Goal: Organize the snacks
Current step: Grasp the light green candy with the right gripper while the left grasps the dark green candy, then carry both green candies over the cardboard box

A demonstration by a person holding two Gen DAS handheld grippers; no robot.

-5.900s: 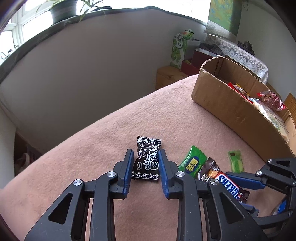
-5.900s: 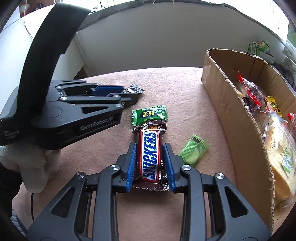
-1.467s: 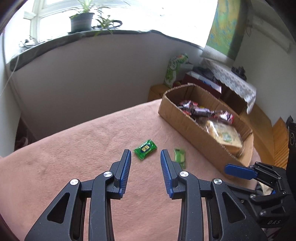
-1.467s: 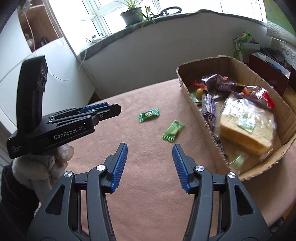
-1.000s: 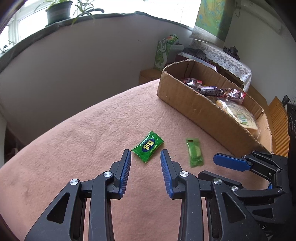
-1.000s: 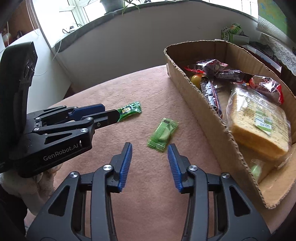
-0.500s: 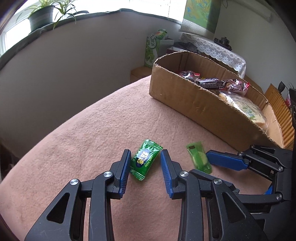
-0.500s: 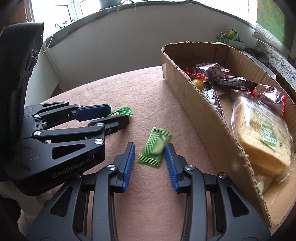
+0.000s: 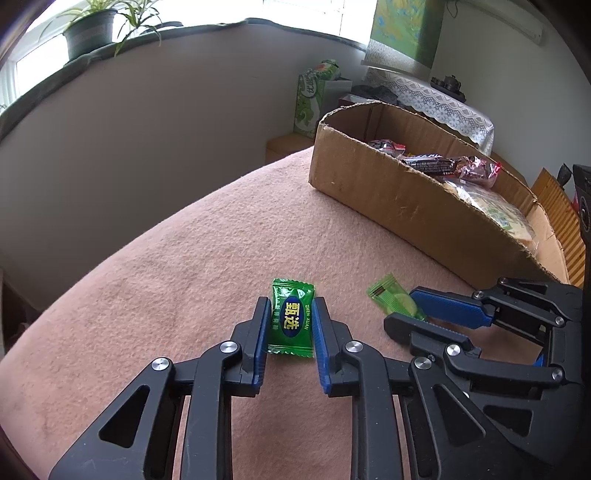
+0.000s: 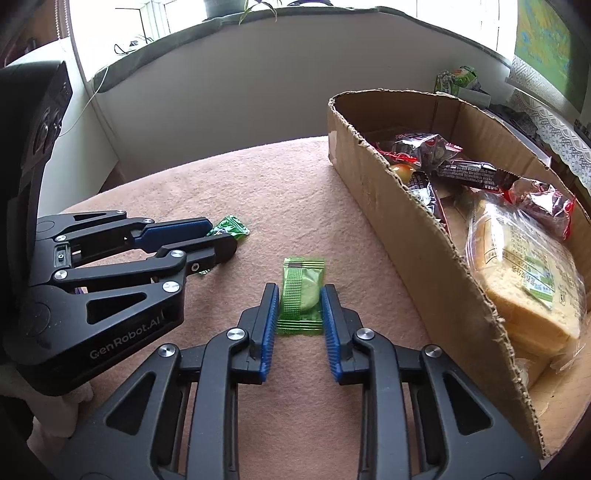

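A dark green candy with yellow characters lies on the pink cloth between the fingers of my left gripper; the blue pads touch its sides. It also shows in the right wrist view, partly hidden by the left gripper. A light green wafer packet lies between the fingers of my right gripper, the pads against its edges. It shows in the left wrist view at the right gripper.
A long cardboard box stands on the right of the cloth-covered table, holding a bagged bread loaf, chocolate bars and red-wrapped snacks. A wall and windowsill with a potted plant lie behind.
Both grippers moved forward and down over their snacks and narrowed onto them: the left around the dark green candy, the right around the light green packet.
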